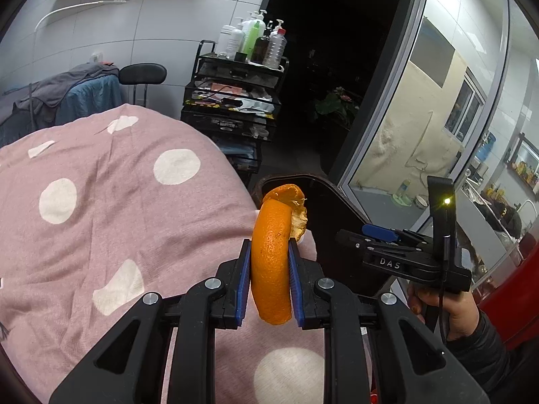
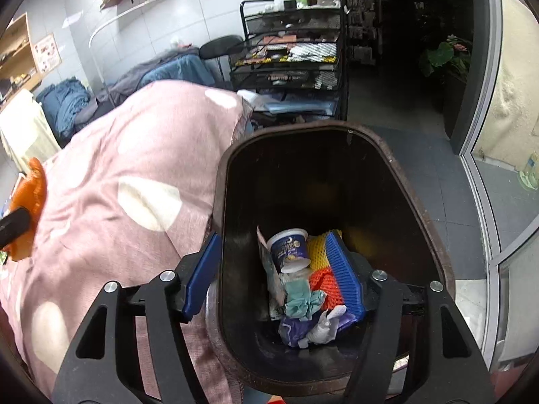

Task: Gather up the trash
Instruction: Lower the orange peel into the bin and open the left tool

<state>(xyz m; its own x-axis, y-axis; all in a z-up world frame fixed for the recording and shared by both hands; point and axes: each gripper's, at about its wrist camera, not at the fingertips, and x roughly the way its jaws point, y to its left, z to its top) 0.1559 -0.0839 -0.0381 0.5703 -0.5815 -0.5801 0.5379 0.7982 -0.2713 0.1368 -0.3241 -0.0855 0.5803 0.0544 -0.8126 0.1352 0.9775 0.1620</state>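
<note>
One peel sits pinched in the left gripper over the bed; the right gripper hangs open above the bin. Carry it over the rim, then release.

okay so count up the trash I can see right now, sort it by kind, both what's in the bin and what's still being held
Orange peel, held in the left claw: 1
Yogurt cup in the bin: 1
Foam fruit nets, yellow and orange: 2
Crumpled teal tissue: 1
Purple-and-white wrapper pile, pieces hard to separate: counted as 1
Total: 6
</note>
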